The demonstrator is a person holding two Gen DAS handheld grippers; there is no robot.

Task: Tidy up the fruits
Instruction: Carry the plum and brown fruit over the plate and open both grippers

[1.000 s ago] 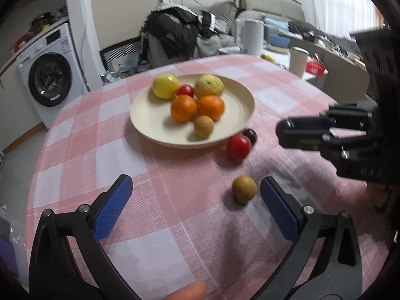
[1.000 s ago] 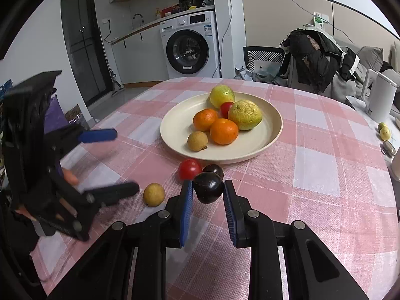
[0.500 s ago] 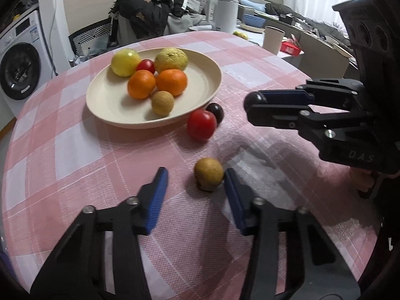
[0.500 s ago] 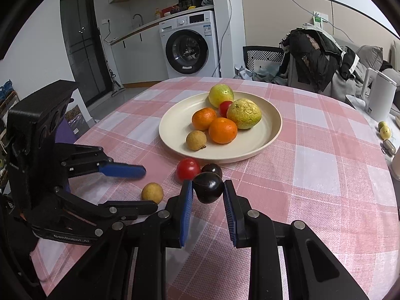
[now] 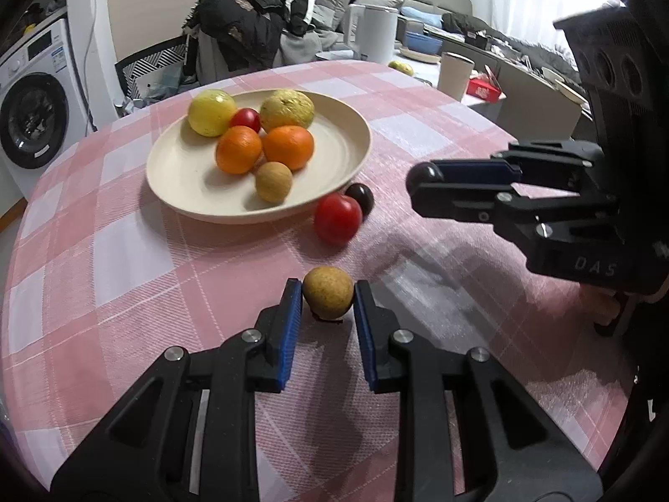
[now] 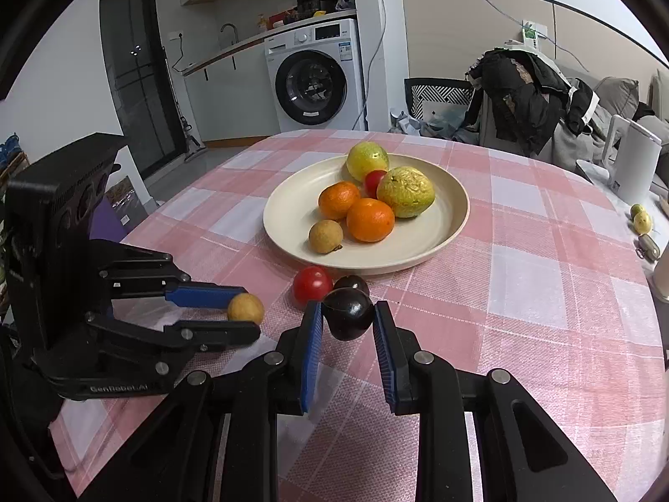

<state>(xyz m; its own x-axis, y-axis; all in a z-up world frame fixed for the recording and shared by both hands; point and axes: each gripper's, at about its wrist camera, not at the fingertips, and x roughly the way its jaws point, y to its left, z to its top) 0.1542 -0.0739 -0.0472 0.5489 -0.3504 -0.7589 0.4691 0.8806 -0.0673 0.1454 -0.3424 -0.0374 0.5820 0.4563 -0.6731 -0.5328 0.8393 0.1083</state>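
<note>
Now the left gripper [image 5: 328, 293] has its blue-padded jaws closed against a small round tan fruit [image 5: 328, 293] on the pink checked tablecloth [image 5: 125, 251], toward its near edge. Meanwhile the right gripper [image 6: 348, 313] grips a glossy dark purple plum [image 6: 348, 313] above the cloth. Beside the cream round plate's [image 6: 443, 226] near rim lie a red tomato [image 6: 312, 284] and another dark plum [image 6: 352, 282].
</note>
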